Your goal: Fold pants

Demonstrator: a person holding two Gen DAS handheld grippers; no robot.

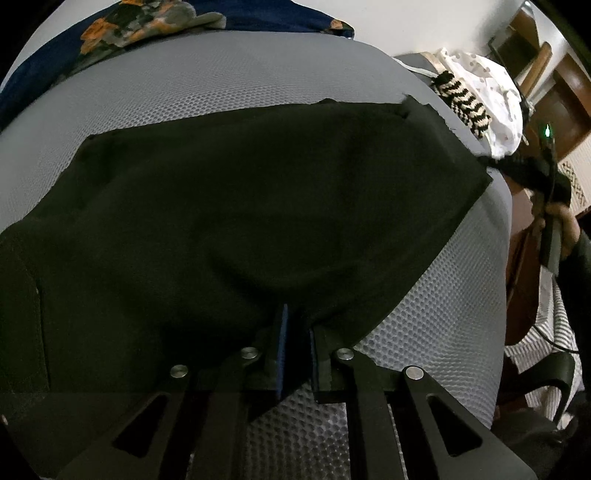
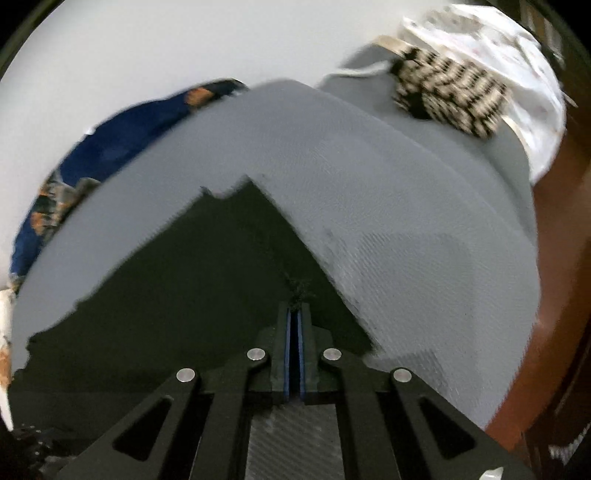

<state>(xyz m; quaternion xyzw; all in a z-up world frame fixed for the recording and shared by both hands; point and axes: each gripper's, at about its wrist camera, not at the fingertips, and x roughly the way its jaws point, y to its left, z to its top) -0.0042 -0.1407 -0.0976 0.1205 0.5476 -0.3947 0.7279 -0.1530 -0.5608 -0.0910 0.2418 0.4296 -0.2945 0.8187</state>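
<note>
Black pants (image 1: 229, 221) lie spread on a grey mesh mattress (image 1: 207, 85). My left gripper (image 1: 297, 325) is shut on the near edge of the pants, with cloth bunched between its blue-lined fingers (image 1: 281, 343). In the right wrist view the pants (image 2: 192, 288) form a dark wedge on the mattress (image 2: 388, 206). My right gripper (image 2: 294, 312) is shut on a pinch of the black cloth at its tips. The right gripper also shows at the far right of the left wrist view (image 1: 546, 162), holding a pants corner off the mattress edge.
A blue and orange patterned cloth (image 1: 122, 29) lies at the far side of the mattress. A black-and-cream striped knit (image 1: 461, 99) and a white cloth (image 1: 491, 85) sit at the far right corner. Brown wooden furniture (image 2: 546, 295) stands to the right.
</note>
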